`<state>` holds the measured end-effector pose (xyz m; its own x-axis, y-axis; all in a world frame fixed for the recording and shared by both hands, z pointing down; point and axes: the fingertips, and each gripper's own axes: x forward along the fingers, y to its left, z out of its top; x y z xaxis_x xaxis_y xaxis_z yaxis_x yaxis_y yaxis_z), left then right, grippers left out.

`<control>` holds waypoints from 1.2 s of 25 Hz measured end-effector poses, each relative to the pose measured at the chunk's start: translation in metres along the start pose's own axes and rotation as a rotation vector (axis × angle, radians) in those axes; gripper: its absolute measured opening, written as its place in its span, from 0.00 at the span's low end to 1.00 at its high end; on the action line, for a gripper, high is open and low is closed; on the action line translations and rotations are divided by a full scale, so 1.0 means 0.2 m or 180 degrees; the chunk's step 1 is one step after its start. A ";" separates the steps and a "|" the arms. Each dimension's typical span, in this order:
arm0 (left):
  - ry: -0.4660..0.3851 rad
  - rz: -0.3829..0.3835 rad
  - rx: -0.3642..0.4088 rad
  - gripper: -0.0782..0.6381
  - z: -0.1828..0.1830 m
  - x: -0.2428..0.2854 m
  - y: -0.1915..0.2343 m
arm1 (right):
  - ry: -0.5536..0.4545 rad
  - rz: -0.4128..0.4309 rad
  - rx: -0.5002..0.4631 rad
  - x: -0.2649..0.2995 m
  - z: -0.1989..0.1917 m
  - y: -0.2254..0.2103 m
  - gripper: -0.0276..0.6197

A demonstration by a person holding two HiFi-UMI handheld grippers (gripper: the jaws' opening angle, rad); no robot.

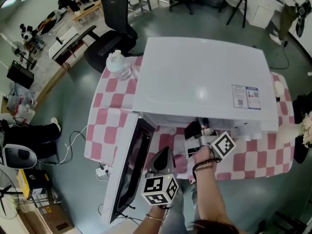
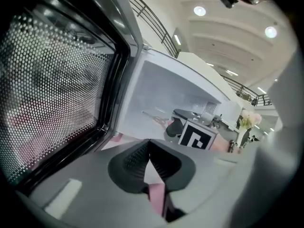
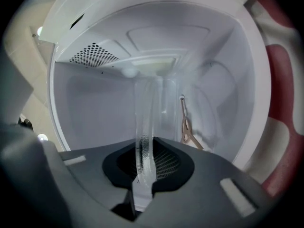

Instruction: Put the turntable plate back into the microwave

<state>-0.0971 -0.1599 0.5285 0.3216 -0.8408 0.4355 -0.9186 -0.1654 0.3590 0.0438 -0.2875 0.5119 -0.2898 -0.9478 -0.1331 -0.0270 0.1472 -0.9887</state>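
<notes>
Right gripper [image 3: 145, 167] is pinching the plate [image 3: 144, 122] by its rim, edge-on, its far side reaching deep into the microwave [image 1: 204, 77]. The tan support [image 3: 188, 129] lies just off the plate's floor-side face, so lowering onto it looks next. Left gripper [image 2: 150, 148] is pressed together, empty, by the door [image 2: 52, 94] — right's nearer.

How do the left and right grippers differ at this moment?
The right gripper is shut on the glass turntable plate, pinched at its rim; the left gripper is shut on nothing. The right gripper reaches into the microwave; the left gripper hangs outside beside the open door. Both carry marker cubes.
</notes>
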 end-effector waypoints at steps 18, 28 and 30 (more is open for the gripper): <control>0.0049 -0.0029 -0.0015 0.10 -0.02 0.03 0.01 | -0.0103 -0.0318 0.0054 0.01 0.03 -0.10 0.11; 0.0074 -0.0040 -0.0042 0.10 -0.04 0.04 0.01 | -0.0116 -0.0466 0.0060 0.03 0.04 -0.11 0.11; 0.0076 -0.0038 -0.0047 0.10 -0.04 0.04 0.01 | -0.0122 -0.0474 0.0053 0.03 0.05 -0.11 0.11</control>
<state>-0.0944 -0.1634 0.5388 0.3380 -0.8262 0.4507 -0.9112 -0.1675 0.3763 0.0513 -0.3000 0.5328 -0.2470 -0.9689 0.0128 -0.0510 -0.0002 -0.9987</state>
